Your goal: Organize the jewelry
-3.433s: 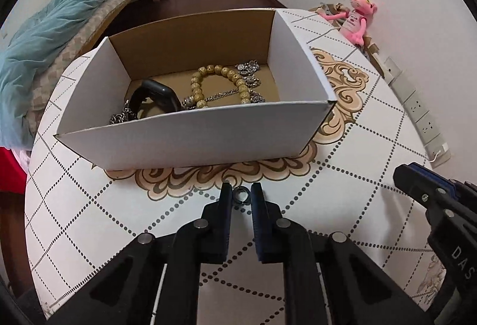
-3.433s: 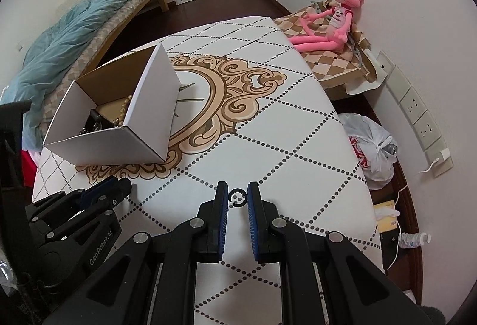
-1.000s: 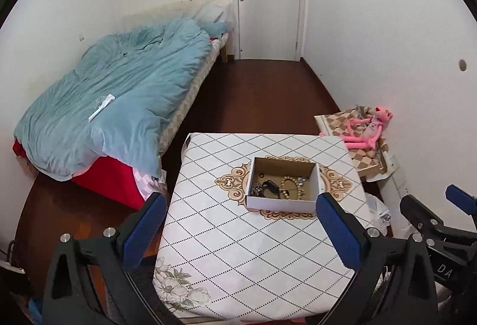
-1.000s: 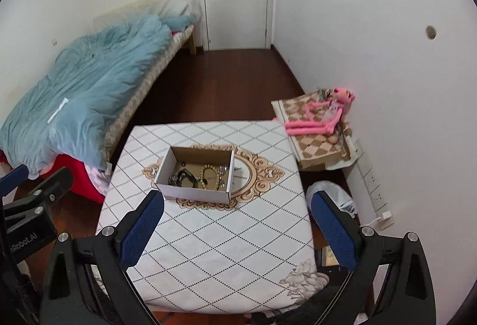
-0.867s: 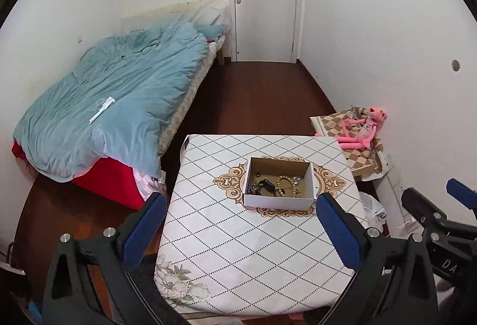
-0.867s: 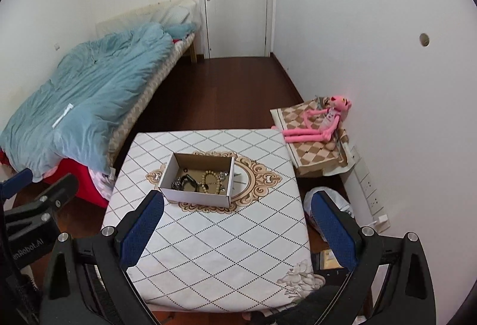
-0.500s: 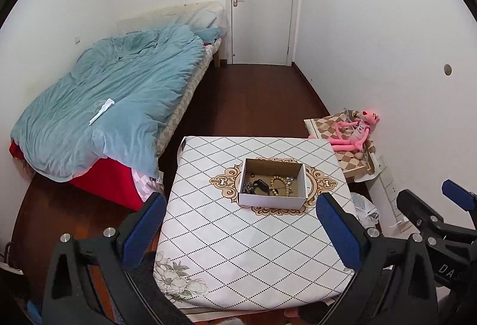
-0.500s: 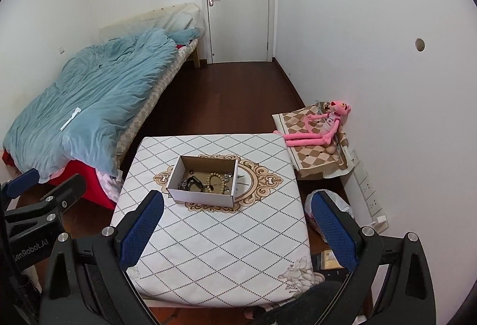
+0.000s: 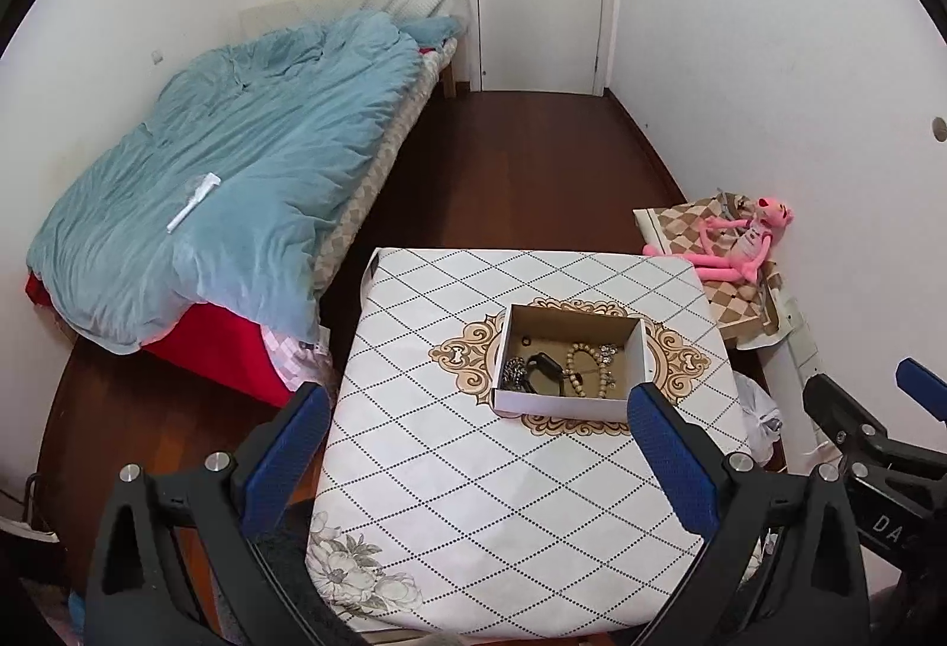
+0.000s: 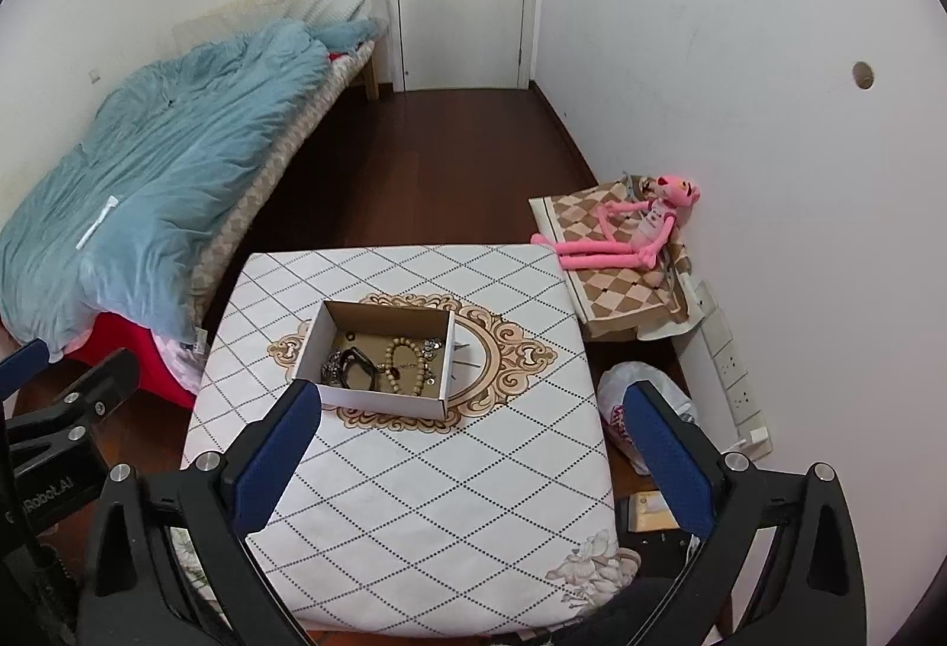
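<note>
- Left wrist view: my left hand-held gripper [image 9: 479, 459] is spread wide with nothing between its blue pads [image 9: 672, 459], low in the frame and well above the bench [image 9: 414, 498].
- The cardboard box [image 9: 565, 405] sits just right of the frame's centre, above the gap between my fingers and closer to the right one. Inside lie a bead bracelet [image 9: 583, 368], a black band [image 9: 541, 368], a silvery chain [image 9: 512, 369] at its left end and a small ring [image 9: 524, 341] near the far wall.
- The bench's patterned cloth is bare on all sides of the box. Its left edge drops to dark floor [image 9: 521, 160]; a bed [image 9: 231, 172] fills the left of the frame.
- My right hand-held gripper [image 9: 876, 427] shows at the right edge, its fingers apart.
- Right wrist view: my right hand-held gripper [image 10: 473, 453] is likewise wide apart and empty, held high over the near part of the bench [image 10: 414, 498].
- The cardboard box [image 10: 379, 397] lies left of centre, just above my left fingertip, the jewelry [image 10: 385, 359] gathered toward its near wall.
- Past the bench's right edge are a plastic bag [image 10: 633, 391] and a pink plush toy [image 10: 639, 225] against the wall.
- My left hand-held gripper [image 10: 65, 379] juts in at the left edge.
</note>
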